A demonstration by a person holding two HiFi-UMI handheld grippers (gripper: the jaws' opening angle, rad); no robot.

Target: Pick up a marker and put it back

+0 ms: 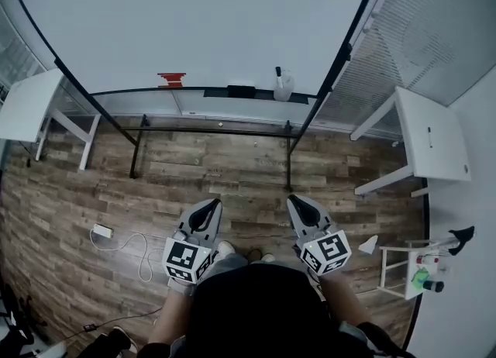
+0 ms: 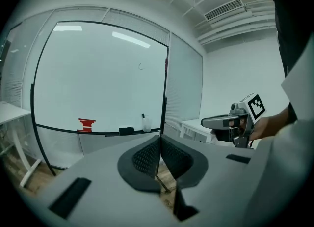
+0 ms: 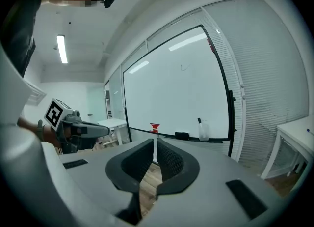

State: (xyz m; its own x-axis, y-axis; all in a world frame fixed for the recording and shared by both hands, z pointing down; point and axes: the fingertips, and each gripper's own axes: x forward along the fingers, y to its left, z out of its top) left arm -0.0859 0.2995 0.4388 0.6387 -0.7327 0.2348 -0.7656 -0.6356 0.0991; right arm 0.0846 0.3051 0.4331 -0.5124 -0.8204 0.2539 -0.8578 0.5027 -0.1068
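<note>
A black-capped marker point(image 1: 278, 72) stands in a clear cup point(image 1: 284, 87) on the whiteboard's tray point(image 1: 194, 90), right of centre. The marker point(image 2: 143, 116) is small and far off in the left gripper view, and the marker point(image 3: 199, 121) is just as distant in the right gripper view. Both grippers hang low over the wooden floor, well short of the board. My left gripper point(image 1: 208, 209) point(image 2: 159, 141) is shut with nothing in it. My right gripper point(image 1: 302, 206) point(image 3: 155, 146) has its pads together, also with nothing held.
A red eraser point(image 1: 171, 79) and a black eraser point(image 1: 241, 91) lie on the tray left of the cup. The board's black stand legs point(image 1: 138, 151) reach onto the floor. White tables flank it at left point(image 1: 27, 104) and right point(image 1: 430, 135). A cable and adapter point(image 1: 102, 231) lie on the floor.
</note>
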